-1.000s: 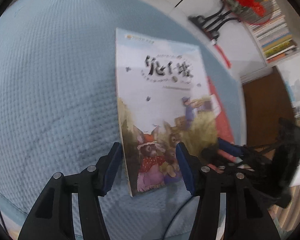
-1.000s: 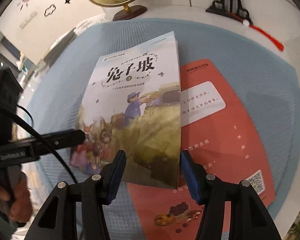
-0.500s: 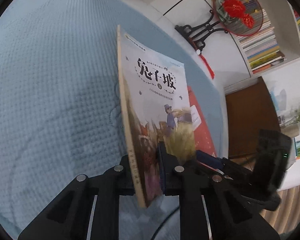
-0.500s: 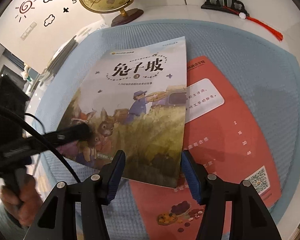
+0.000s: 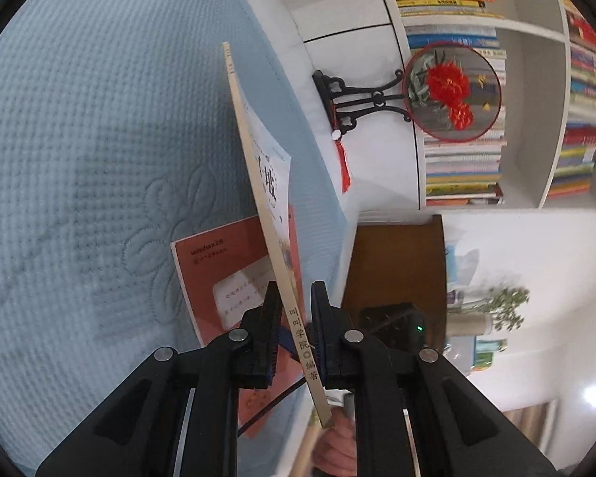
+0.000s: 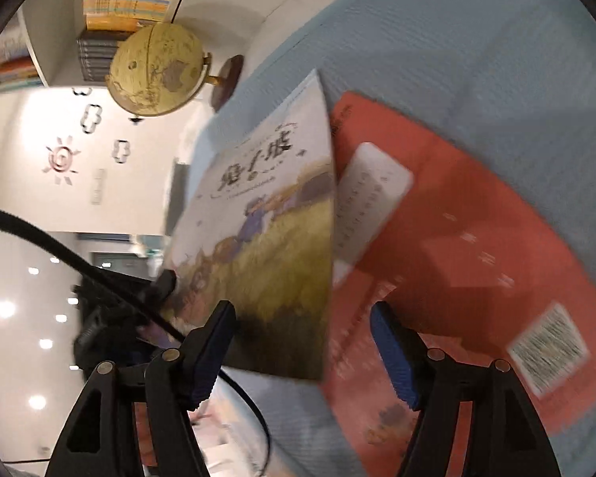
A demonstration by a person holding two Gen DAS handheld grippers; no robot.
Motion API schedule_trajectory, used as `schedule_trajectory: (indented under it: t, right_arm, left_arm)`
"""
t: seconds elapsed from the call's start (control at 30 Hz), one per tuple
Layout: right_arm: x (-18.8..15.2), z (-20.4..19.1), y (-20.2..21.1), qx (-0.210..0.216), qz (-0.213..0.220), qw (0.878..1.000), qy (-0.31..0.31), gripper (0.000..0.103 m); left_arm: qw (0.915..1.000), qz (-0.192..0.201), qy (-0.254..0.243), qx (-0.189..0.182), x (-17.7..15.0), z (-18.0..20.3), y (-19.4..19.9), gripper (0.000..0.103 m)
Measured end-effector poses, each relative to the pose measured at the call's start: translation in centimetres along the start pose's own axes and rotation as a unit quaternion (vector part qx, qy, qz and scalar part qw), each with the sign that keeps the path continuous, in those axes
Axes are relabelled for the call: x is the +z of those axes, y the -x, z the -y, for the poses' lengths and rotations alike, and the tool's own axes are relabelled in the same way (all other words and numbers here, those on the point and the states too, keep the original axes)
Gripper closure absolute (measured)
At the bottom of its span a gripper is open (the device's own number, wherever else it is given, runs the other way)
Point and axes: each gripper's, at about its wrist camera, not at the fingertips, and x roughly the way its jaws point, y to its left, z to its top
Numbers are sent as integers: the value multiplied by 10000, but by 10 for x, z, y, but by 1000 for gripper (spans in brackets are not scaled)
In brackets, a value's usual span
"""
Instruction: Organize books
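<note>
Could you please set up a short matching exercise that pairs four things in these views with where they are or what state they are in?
Things:
1. Illustrated rabbit-cover paperback book
2. Flat red-orange booklet
3. Yellow desk globe
4. Right tool

States:
A. Lying on the light blue quilted cloth
B. Open, holding nothing
C. Clamped upright in the left tool
D. Standing beyond the cloth's edge

Pairs: 1-C, 2-A, 3-D, 4-B

Black claws [image 5: 294, 330] [image 6: 302, 351] w/ blue pads, silver screws, black cable.
</note>
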Motion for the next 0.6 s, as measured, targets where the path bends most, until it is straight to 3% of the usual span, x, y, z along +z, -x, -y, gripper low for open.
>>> schedule_trajectory:
  t: [0.07,0.13,0.2,0.33,0.5,0.6]
  right_arm:
    - [7,-1,-8,244,-14,9997,-68,40]
    - [10,-4,-17,306,5,9995,-108,52]
    - [11,-12,-20,55,67,10000,44,60]
    - [7,-33,-21,-582,159,9959,679,67]
    - [-9,-72,-21,-1613,397,9692,1816,69]
    - [-20,-89,-24,-1964,454,9524,2288,69]
  left_arm:
    - [9998,-36,195,-71,1,-4,-1,92]
    - [9995,-6,-91,316,2,3,-3,92]
    - [9959,3,-414,809,2,9,-4,92]
    - [9899,-132,-650,1250,0,8,-8,92]
    - [9743,-214,-1277,1842,-8,22,-15,92]
    - [9631,-180,-1706,2073,-9,37,-14,92]
